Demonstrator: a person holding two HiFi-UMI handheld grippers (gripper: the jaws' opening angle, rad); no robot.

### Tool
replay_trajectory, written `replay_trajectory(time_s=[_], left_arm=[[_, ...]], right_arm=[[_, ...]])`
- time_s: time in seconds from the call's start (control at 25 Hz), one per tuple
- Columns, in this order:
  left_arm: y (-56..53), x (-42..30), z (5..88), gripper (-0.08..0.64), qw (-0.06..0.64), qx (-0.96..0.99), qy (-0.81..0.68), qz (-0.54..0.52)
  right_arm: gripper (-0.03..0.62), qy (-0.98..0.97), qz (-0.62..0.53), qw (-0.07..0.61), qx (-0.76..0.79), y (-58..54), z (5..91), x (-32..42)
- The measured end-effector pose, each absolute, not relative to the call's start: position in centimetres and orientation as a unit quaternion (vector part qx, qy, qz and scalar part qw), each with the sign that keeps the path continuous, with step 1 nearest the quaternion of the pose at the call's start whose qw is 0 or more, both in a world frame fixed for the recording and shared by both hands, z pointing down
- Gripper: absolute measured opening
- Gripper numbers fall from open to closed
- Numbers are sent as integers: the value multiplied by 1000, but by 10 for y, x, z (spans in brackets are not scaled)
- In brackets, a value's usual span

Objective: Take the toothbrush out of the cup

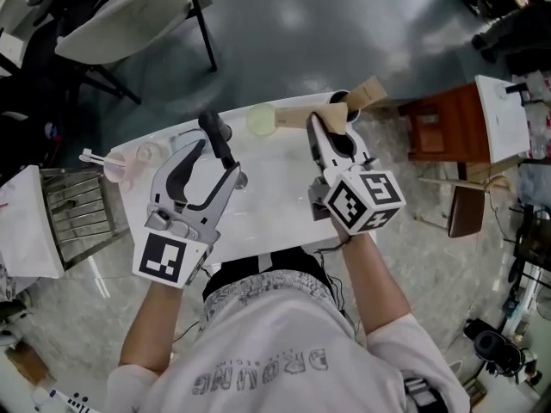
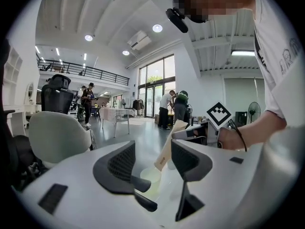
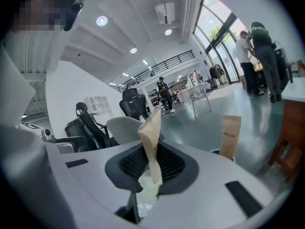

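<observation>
My right claw (image 3: 151, 173) is clamped on the paper-wrapped toothbrush (image 3: 151, 137), whose lower end sits at the mouth of the pale cup (image 3: 142, 181) on the desk (image 1: 275, 188). The left claw (image 2: 152, 163) gapes wide and is empty. I'd lift straight up, without tilting, until that end clears the rim.

Tan paper toothbrush packet (image 1: 301, 116), pale green cup (image 1: 261, 120), white table (image 1: 275, 188)

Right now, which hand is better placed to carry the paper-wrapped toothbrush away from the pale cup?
Right. The right gripper has its jaws shut on the wrapped toothbrush; the left gripper hangs open and empty.
</observation>
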State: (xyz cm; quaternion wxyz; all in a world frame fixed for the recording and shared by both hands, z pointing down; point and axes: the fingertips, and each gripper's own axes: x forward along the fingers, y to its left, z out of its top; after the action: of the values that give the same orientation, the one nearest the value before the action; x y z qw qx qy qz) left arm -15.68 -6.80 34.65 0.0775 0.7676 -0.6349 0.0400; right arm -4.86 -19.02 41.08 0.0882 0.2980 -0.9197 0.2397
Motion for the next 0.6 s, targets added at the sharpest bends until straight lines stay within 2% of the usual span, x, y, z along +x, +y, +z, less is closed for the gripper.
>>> replay_trajectory(time_s=[0.6], left_arm=[[-92, -117, 333, 247, 57, 818, -571, 46]], right_arm=[[51, -892, 234, 60, 383, -193, 388, 32]])
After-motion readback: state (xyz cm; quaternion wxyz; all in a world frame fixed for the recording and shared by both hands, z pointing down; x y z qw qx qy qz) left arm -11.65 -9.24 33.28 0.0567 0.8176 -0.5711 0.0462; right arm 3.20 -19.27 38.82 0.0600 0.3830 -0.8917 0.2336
